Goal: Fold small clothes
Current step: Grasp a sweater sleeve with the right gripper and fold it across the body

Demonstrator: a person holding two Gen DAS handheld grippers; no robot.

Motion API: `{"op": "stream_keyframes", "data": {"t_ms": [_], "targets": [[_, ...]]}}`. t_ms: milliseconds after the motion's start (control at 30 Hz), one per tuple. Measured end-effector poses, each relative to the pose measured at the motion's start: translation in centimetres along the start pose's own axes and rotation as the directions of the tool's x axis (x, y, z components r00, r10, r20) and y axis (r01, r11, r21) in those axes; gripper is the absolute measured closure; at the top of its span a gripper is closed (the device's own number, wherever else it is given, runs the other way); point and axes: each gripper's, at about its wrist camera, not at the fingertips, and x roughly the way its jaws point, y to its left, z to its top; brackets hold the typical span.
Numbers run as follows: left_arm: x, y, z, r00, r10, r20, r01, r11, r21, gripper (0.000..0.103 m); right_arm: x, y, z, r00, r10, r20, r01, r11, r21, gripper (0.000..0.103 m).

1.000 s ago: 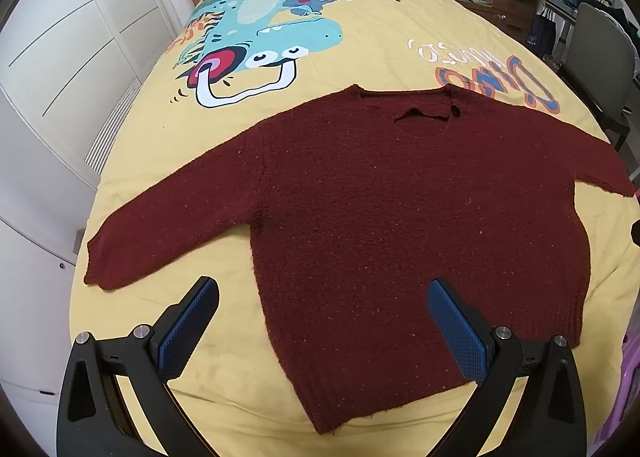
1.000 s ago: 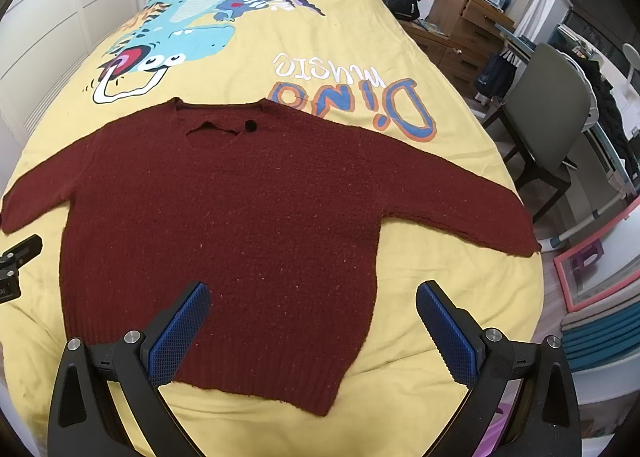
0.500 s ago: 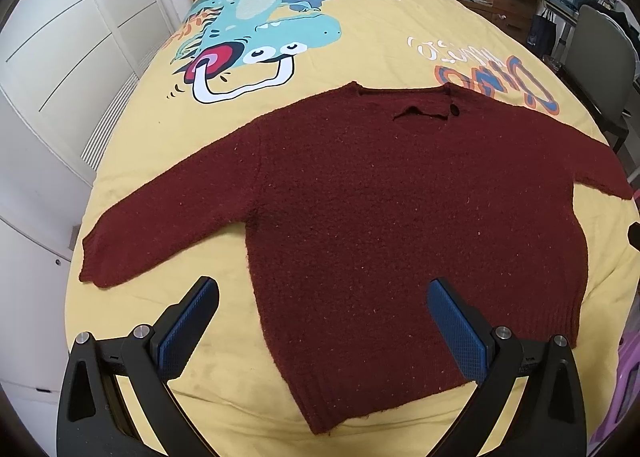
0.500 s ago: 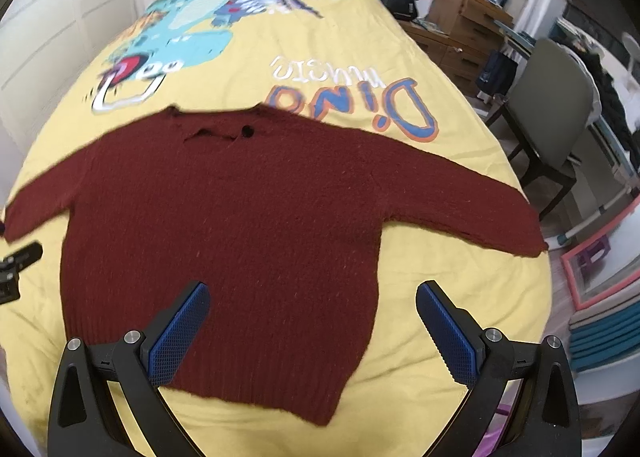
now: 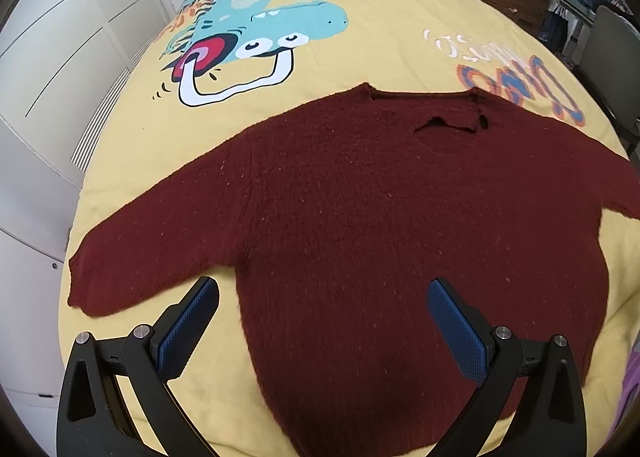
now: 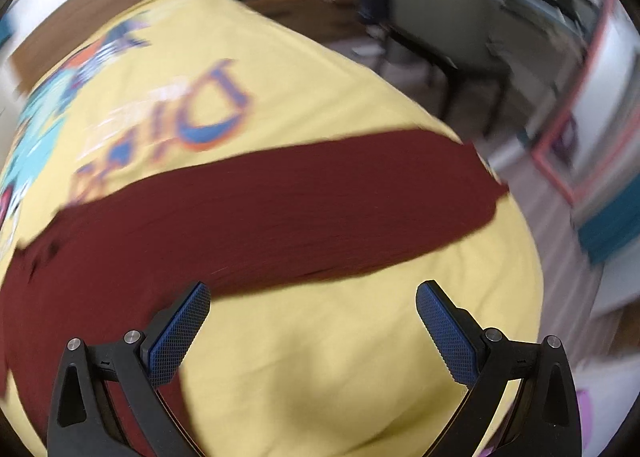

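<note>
Lying flat on the bedspread (image 5: 380, 37), the sweater (image 5: 380, 217) is spread front-up with both sleeves out to the sides and its hem toward the near edge of the bed. No fold shows anywhere yet, so the step in hand looks like the approach before the first fold.

The left gripper (image 5: 322, 323) hovers above the lower left part of the body, jaws wide apart and gripping nothing; its left pad frames bare bedspread just below the left sleeve (image 5: 160, 249), its right pad frames knit.

The right gripper (image 6: 312, 325) is equally wide open and empty. Its view is blurred, which suggests it is swinging, and it faces the right sleeve (image 6: 340, 209), which runs across the frame toward the bed's edge with a chair (image 6: 440, 13) beyond. Bare bedspread lies between its pads.

My reading is that the sleeves get folded in first. The next move calls for each gripper to drop to its sleeve near the cuff, slide 1 finger under the knit, close on a single layer and carry it across the body. The knit looks thick and fuzzy, so a shallow pinch may slip; a deeper bite seems wiser.
</note>
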Motion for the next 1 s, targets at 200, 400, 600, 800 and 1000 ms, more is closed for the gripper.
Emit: {"op": "stream_keyframes", "data": {"t_ms": [200, 400, 600, 800, 1000], "targets": [[3.0, 0.6, 1.0, 0.998, -0.023, -0.052, 0.022, 1.000, -0.010, 0.001, 8.4, -5.2, -0.4, 0.983, -0.031, -0.182, 0.061, 0.985, 0.161, 0.001], [4.0, 2.1, 0.9, 0.997, -0.024, -0.067, 0.020, 0.998, -0.058, 0.001, 12.6, -8.0, 0.2, 0.974, 0.015, -0.228, 0.054, 0.955, 0.293, 0.001], [4.7, 3.6, 0.5, 0.996, -0.022, -0.087, 0.013, 0.995, -0.100, 0.001, 14.6, -9.3, 2.4, 0.965, 0.029, -0.259, 0.066, 0.934, 0.350, 0.032], [4.7, 4.0, -0.2, 0.995, -0.024, -0.093, 0.014, 0.994, -0.109, 0.001, 11.5, -8.1, 4.2, 0.980, 0.072, -0.184, -0.011, 0.950, 0.311, 0.089], [4.2, 4.0, -0.5, 0.995, -0.064, -0.081, 0.055, 0.992, -0.115, 0.001, 4.4, -1.6, 5.9, 0.991, 0.118, -0.060, -0.111, 0.989, 0.101, 0.090]]}}
